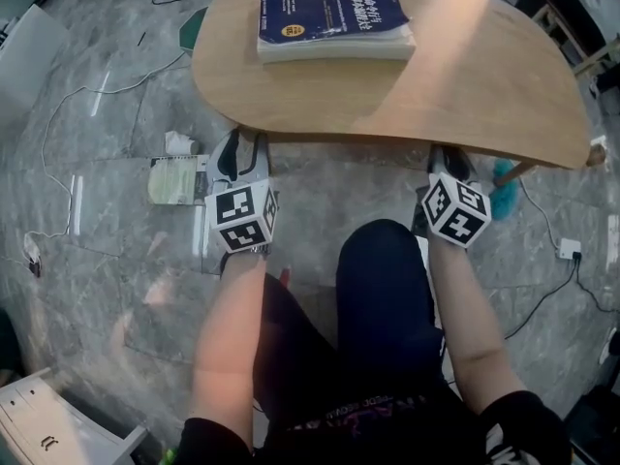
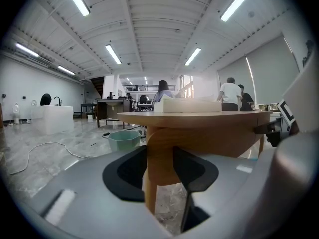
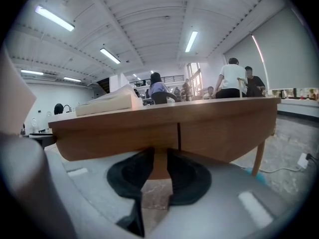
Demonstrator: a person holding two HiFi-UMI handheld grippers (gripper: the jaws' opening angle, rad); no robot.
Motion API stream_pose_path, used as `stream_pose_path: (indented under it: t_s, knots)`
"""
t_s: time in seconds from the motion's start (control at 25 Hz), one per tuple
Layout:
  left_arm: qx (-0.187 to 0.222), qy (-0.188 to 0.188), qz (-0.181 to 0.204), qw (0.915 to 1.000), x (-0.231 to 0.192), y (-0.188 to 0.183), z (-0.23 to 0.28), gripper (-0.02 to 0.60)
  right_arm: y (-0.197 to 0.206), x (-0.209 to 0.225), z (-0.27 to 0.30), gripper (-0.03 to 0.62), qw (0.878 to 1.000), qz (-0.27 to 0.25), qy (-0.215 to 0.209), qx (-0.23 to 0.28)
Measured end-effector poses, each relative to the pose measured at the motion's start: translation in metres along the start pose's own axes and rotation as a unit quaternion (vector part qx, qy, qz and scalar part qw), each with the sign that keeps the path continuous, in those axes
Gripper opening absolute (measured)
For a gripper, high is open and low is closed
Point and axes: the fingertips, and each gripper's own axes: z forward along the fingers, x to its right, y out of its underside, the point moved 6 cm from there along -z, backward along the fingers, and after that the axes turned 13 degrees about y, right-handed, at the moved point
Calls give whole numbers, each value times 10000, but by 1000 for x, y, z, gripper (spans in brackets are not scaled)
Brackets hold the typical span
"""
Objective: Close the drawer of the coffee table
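The oval wooden coffee table (image 1: 465, 85) lies in front of me with a dark blue book (image 1: 334, 22) on top. Both grippers reach under its near edge. My left gripper (image 1: 240, 145) has its black pads on either side of a broad rounded wooden drawer handle (image 2: 160, 153), which fills the gap at the left gripper (image 2: 159, 172). My right gripper (image 1: 448, 160) holds a narrower wooden handle (image 3: 159, 164) below the drawer front (image 3: 219, 133), with the pads against it at the right gripper (image 3: 159, 176). A vertical seam splits the front. How far the drawer stands out is hidden.
My knees (image 1: 383, 289) are just behind the grippers. On the marble floor lie a folded paper (image 1: 176, 180), white cables (image 1: 68, 114) and a plug block (image 1: 569, 250). A teal bin (image 2: 123, 139) stands beyond the table. People stand far back (image 3: 232, 78).
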Motion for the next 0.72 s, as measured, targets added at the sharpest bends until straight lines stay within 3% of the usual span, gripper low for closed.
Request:
stream_pose_path:
  t_s: [0.28,0.36,0.4,0.48,0.72]
  knots:
    - [79,86,-49,9999,-5,1,-3,171,0,-3,-1,72,9997,-239,-30,20]
    - [147,21,-161,9998,-10,1,-7,103,0,-2,-1,72,9995,-314,-37,22]
    - [194,30,-231,9995,-12,2,-10,14,0,-1,0,72,9994,-341,-52,5]
    - [240,133,-279,9992,-12,5,-14,6,3,1,2,2,9992,-363,-162,-50]
    - [96,237,-187,9995,-3,21,-20,6,7,1,3,2,9958,-728,-556,-9]
